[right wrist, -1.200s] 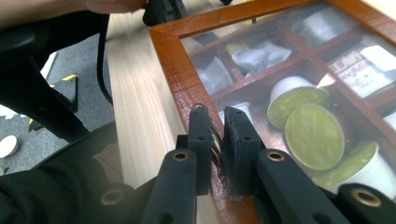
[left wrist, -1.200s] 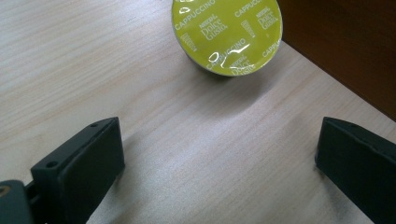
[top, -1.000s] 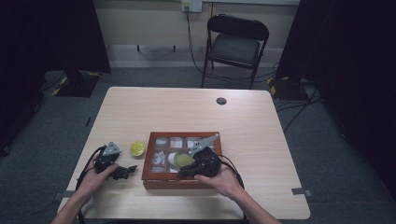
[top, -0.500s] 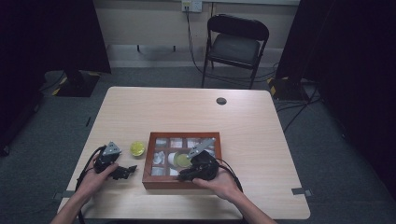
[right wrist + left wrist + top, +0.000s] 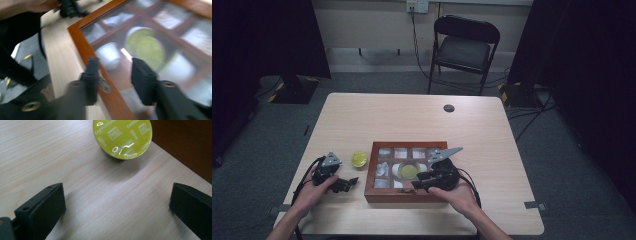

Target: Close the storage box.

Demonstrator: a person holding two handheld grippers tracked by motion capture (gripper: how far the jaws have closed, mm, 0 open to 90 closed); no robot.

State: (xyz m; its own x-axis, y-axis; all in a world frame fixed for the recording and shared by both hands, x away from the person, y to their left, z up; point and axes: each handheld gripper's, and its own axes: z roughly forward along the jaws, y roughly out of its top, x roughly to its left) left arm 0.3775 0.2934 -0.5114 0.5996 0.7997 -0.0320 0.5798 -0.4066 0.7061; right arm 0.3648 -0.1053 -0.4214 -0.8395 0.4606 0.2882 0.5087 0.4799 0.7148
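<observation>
A brown wooden box (image 5: 371, 172) with several compartments stands at the table's near middle. A green capsule (image 5: 408, 171) lies in its middle, with pale capsules (image 5: 382, 169) around it. Another green capsule (image 5: 359, 159) sits on the table left of the box. My right gripper (image 5: 418, 184) hovers over the box's near rim; its jaws have just been opening and nothing is between them. In the blurred right gripper view they (image 5: 115, 67) stand apart above the box frame (image 5: 82, 45), short of the green capsule (image 5: 145, 48). My left gripper (image 5: 117, 202) rests wide open, the loose capsule (image 5: 122, 137) ahead of it.
The box's dark side (image 5: 185, 145) rises to the right of the loose capsule. A small dark disc (image 5: 449, 108) lies at the table's far side. A black folding chair (image 5: 464, 47) stands behind the table. Bare tabletop stretches beyond and right of the box.
My right gripper has slid a little to the right over the box and its jaws have come apart. The left gripper and both green capsules have stayed put.
</observation>
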